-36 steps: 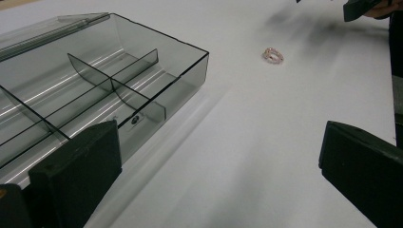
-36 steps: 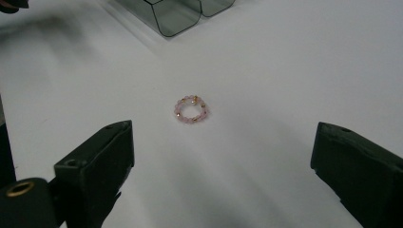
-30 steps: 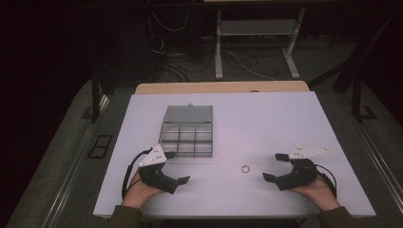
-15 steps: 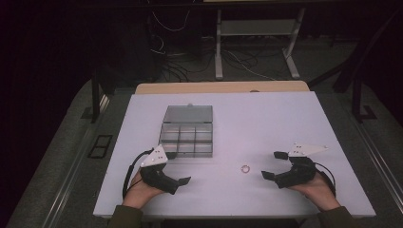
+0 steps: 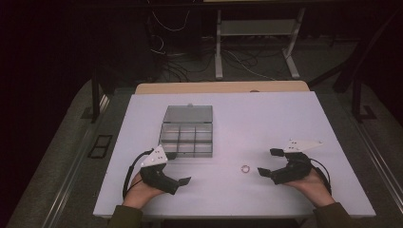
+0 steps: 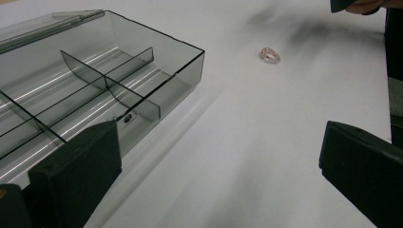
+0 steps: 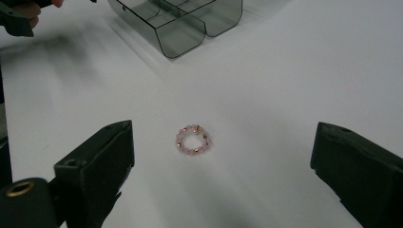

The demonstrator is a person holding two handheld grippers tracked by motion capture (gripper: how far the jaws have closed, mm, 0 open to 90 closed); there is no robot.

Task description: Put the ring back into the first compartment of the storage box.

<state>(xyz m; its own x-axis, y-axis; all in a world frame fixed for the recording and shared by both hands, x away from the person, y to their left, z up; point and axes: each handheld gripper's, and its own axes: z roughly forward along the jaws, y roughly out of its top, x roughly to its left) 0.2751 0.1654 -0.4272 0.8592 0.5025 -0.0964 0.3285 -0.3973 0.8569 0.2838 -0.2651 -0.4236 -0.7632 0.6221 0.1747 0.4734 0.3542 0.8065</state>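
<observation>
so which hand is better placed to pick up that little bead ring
Probably the right. The right tool is open, with the bead ring lying between its jaws, just ahead. The left tool is open too but sits by the compartment box, with the ring farther off.

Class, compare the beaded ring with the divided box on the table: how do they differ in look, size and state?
The beaded ring is small, round, pink with gold beads; the divided box is far larger, rectangular, smoky clear plastic. The ring lies between the right tool's open jaws; the box sits near the left tool. Both rest on the white table.
</observation>
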